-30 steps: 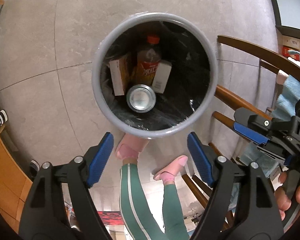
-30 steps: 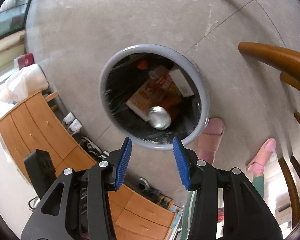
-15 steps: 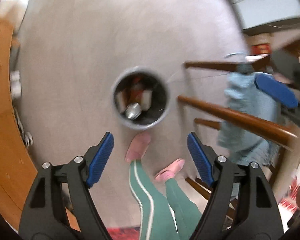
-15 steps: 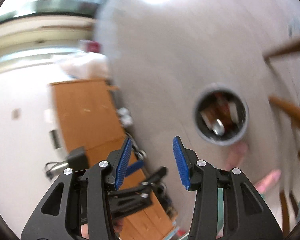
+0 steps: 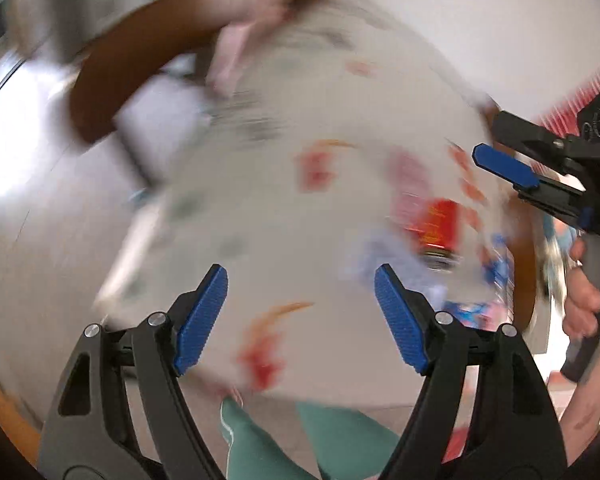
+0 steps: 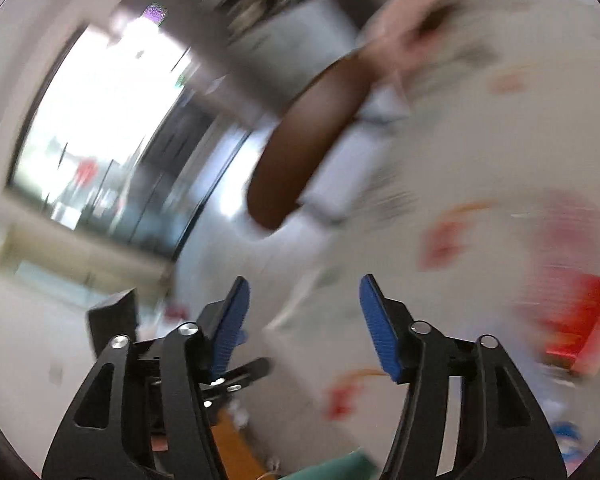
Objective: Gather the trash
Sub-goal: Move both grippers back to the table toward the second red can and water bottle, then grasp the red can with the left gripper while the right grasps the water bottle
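Both views heavily smeared by motion; fine detail lost.

Left gripper [image 5: 300, 316] released, blue pads [image 5: 202, 320] spread wide with nothing between them, aimed down over a pale tabletop [image 5: 260, 208] printed with red and grey motifs. Red can [image 5: 440, 226] lying on that tabletop at about 2 o'clock from the left gripper, beyond its right pad and not touching it; label unreadable. Blue-and-white wrappers [image 5: 472, 308], too blurred to identify, just below the can toward 3 o'clock. Dark brown curved chair back [image 5: 140, 60] at 11 o'clock past the tabletop's far edge, pink blurred cloth [image 5: 260, 4] at 12 o'clock above it. Green trouser legs [image 5: 284, 440] at 6 o'clock.

Right gripper [image 5: 504, 170] seen from the left wrist view at 3 o'clock, held in a hand [image 5: 588, 292]. From its own camera, right gripper [image 6: 304, 320] with jaws opening, nothing between the blue pads [image 6: 376, 328]. Same red can [image 6: 576, 320] at 3 o'clock from it, off to the right and well clear of the pads. Bright window [image 6: 100, 128] at 10 o'clock, chair back [image 6: 300, 152] near 12 o'clock, patterned tabletop [image 6: 480, 160] filling the right half.
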### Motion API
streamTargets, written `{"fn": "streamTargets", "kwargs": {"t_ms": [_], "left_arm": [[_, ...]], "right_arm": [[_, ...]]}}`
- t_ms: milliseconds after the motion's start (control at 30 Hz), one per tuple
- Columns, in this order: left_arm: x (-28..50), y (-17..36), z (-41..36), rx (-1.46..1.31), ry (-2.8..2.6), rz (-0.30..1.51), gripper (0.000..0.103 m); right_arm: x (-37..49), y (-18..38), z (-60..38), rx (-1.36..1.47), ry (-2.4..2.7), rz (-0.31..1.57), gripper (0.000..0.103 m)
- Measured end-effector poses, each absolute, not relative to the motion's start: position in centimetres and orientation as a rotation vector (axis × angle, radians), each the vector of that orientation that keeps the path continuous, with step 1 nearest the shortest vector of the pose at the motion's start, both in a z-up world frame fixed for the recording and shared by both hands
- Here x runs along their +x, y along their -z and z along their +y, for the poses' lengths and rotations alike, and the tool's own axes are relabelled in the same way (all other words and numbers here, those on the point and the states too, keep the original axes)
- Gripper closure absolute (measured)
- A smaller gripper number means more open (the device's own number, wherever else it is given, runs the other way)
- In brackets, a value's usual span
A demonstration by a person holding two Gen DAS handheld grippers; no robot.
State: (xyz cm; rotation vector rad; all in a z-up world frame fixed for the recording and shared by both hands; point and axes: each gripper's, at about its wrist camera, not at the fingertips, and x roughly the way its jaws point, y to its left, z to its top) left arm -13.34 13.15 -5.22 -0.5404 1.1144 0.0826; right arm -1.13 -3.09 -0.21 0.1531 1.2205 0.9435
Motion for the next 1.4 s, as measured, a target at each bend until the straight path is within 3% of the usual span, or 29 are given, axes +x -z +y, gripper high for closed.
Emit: {"fn": "streamTargets", "kwargs": {"t_ms": [100,233,433,767,933,967,1000,1033,1200,1400], "left_arm": [[-7.1,4.7,5.9,-0.414,0.034,1.145,0.021],[-1.2,6.6,-1.2,-0.316,0.124,1.226,0.020],[5.4,11.9,-7.6,-0.218,0.150,1.372,0.020],[7.1,17.7,-9.3,-0.123,0.034,1.496,0.015],[6.6,18.7,-10.3,-0.070,0.004,1.496,0.031],[6.4,18.8,-10.5,-0.062,0.002,1.498,0.035],[6.3,18.9,-10.7,-0.051,0.001,1.498,0.039],[6.2,18.9,-11.0,-0.031,-0.003,1.490,0.039],[5.4,17.8,-10.4,-0.051,-0.004,1.450,0.040],[4.3,13.2,-7.7,-0.138,0.001,1.350,0.040]], "right_arm": [[2.8,0.0,-14.5,0.234,-0.728,1.180,0.037],[4.5,2.2,-28.1,0.276,-0.460,1.199,0.030],[4.4,7.9,-38.4,0.310,-0.245,1.295,0.024],[5.5,16.4,-39.7,0.278,-0.218,1.474,0.018],[5.7,18.1,-38.2,0.161,-0.232,1.482,0.018],[5.7,18.6,-37.8,0.145,-0.244,1.489,0.022],[5.7,18.8,-37.7,0.140,-0.251,1.497,0.037],[5.7,19.0,-37.6,0.146,-0.260,1.508,0.040],[6.1,18.3,-37.8,0.187,-0.272,1.495,0.045],[7.6,13.3,-36.9,0.233,-0.322,1.386,0.045]]}}
